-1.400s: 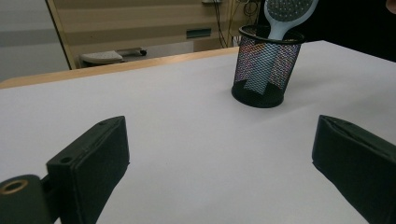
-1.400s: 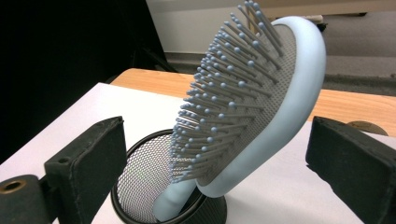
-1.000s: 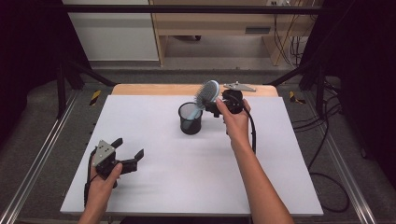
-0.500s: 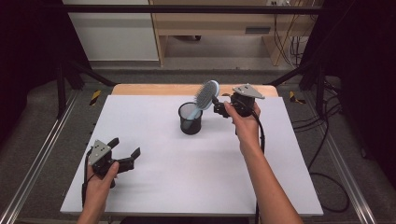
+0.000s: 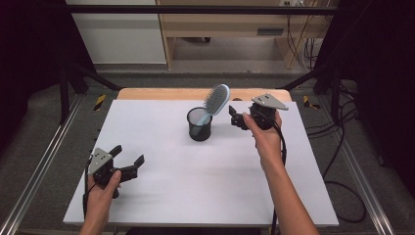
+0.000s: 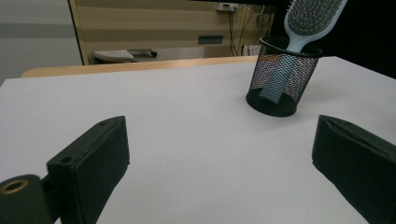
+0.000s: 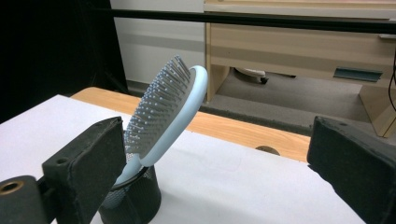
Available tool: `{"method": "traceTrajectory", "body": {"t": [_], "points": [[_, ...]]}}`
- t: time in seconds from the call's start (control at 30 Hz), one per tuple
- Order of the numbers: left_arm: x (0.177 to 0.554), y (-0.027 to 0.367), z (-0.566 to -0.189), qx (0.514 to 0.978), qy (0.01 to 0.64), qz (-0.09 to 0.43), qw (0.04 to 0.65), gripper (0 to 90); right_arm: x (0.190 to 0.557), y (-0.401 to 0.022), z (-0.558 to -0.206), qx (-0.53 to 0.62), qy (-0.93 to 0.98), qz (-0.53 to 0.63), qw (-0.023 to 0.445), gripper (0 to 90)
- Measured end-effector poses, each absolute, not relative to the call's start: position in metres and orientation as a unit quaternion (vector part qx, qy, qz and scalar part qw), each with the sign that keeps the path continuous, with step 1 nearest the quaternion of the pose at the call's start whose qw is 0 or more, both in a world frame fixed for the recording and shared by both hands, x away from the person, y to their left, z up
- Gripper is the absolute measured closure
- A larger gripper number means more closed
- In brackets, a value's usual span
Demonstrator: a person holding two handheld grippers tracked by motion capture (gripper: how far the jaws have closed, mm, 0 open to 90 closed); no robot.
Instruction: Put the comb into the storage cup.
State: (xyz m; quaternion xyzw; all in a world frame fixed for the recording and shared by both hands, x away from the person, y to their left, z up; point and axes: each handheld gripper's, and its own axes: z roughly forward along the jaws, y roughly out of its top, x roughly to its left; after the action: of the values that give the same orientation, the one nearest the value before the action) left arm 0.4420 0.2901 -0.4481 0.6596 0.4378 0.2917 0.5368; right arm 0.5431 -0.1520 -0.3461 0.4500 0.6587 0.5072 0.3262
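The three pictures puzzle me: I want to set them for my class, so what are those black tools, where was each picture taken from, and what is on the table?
A person sits at a white table, holding a two-jaw tool in each hand. The left hand-held gripper and the right hand-held gripper both have their jaws apart and hold nothing. The high view looks down from above the person. The other two come from cameras riding on each gripper, so the black blocks at the bottom are its own jaws. On the table stands a black mesh cup with a light blue hairbrush in it, handle down, leaning on the rim towards the right hand-held gripper.
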Motion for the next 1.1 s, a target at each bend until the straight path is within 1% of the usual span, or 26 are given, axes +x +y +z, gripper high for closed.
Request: {"method": "traceTrajectory", "body": {"t": [0.53, 0.73, 0.97, 1.1], "points": [[0.440, 0.295, -0.446, 0.649, 0.444, 0.296, 0.542, 4.2, 0.531, -0.151, -0.340, 0.434, 0.665, 0.527, 0.304, 3.3], [0.438, 0.300, -0.444, 0.639, 0.449, 0.299, 0.548, 4.1, 0.527, -0.154, -0.336, 0.427, 0.661, 0.533, 0.311, 6.6], [0.437, 0.306, -0.442, 0.632, 0.449, 0.306, 0.552, 4.0, 0.519, -0.165, -0.330, 0.422, 0.651, 0.544, 0.320, 6.4], [0.432, 0.311, -0.442, 0.631, 0.451, 0.312, 0.549, 3.9, 0.515, -0.174, -0.329, 0.423, 0.644, 0.550, 0.321, 8.4]]}}
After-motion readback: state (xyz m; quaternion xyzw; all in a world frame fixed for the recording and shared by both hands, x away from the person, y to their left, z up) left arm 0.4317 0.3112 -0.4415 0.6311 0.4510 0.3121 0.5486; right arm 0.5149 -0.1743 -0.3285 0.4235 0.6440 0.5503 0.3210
